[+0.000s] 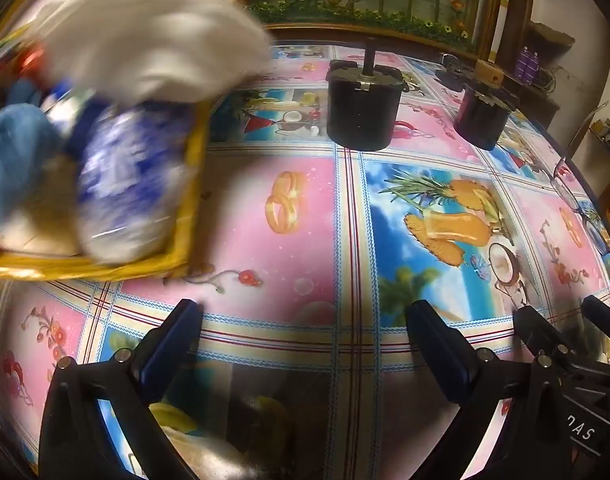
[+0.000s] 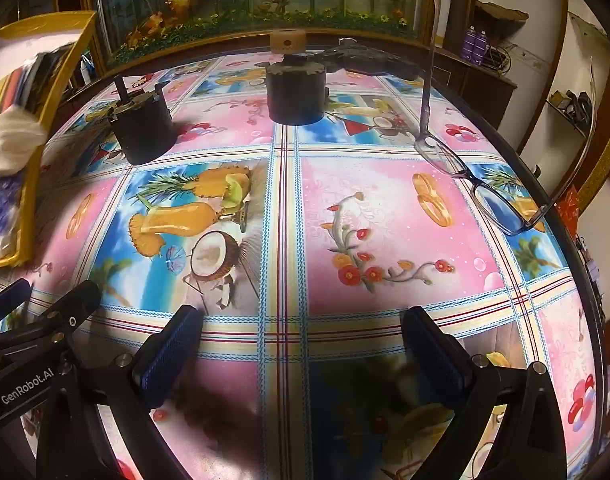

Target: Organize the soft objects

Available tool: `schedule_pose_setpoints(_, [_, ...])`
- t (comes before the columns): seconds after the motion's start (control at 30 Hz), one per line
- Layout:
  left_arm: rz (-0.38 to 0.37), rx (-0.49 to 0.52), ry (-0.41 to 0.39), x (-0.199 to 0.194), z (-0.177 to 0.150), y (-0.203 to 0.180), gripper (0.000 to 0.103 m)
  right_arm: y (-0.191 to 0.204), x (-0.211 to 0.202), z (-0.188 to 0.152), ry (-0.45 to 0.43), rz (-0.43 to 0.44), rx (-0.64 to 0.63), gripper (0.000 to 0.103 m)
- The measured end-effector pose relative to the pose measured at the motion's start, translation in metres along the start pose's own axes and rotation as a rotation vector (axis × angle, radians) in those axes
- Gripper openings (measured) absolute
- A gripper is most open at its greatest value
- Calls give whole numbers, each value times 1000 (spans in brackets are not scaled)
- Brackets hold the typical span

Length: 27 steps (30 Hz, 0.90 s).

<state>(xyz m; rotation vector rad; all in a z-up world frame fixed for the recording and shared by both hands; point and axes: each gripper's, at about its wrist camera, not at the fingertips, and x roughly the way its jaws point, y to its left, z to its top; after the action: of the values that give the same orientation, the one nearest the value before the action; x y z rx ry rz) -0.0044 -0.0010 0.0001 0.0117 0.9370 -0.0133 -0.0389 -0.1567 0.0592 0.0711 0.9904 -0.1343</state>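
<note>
- The left gripper [image 1: 303, 322] tilts steeply downward, its jaws spread wide with nothing between the blue pads [image 1: 173, 344].
- The right gripper [image 2: 303, 326] tilts down likewise, jaws wide apart and empty.
- The two grippers sit close side by side, each visible at the edge of the other's view.

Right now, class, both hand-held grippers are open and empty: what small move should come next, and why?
Probably swing the left hand-held gripper toward the yellow basket. The white cloth drapes over its rim, not tucked in with the other soft items, and no soft object lies on the tablecloth nearby.
</note>
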Motion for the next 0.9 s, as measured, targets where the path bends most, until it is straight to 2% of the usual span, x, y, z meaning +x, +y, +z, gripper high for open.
schedule_pose_setpoints(0.9, [-5, -4, 2, -2, 0, 1, 103, 0, 1, 0, -2, -1, -1, 102])
